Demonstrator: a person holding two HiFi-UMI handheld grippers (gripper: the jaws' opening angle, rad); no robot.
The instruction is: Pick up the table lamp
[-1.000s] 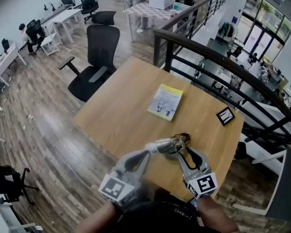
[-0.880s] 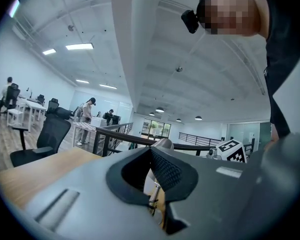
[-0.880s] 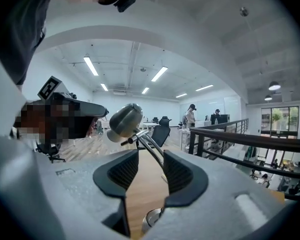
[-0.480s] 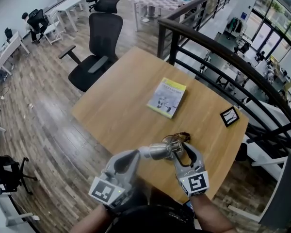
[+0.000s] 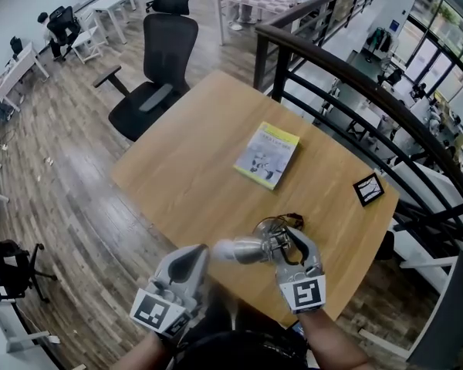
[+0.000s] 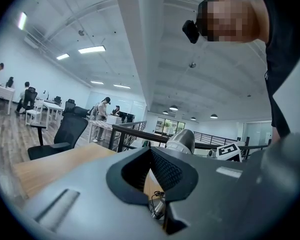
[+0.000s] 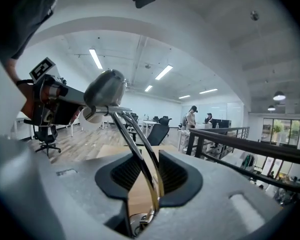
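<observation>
**Head view.** The lamp [image 5: 247,249] stood on the bench [image 5: 193,176] close to its near edge. Its shade [image 5: 238,250] reached sideways toward your left gripper [image 5: 201,253]. Your right gripper [image 5: 297,237] straddled the lamp's thin rods [image 5: 282,236]. The bench was smooth, pale wood, and a glossy book [image 5: 268,154] lay well apart. With the base so near the edge, a sideways nudge would likely have tipped the lamp off.

**Left gripper view.** The left gripper's jaws were drawn together at the tips, with nothing between them. The shade, a rounded shell of brushed metal, sat just beyond them. Pushed forward, those closed tips could have struck the shade and swung the lamp about its base. A thin dark cord [image 6: 156,195] looped near the base and could have snagged on a lift.

**Right gripper view.** The right gripper's jaws had just been closing around the two chrome rods. The rods lay beside one ribbed black pad, while a strip of bench showed next to the other. You therefore had no firm hold yet. The rods were slim, round and polished. In a loose grip they would probably have slid, and the heavier shade would have turned the lamp over.
</observation>
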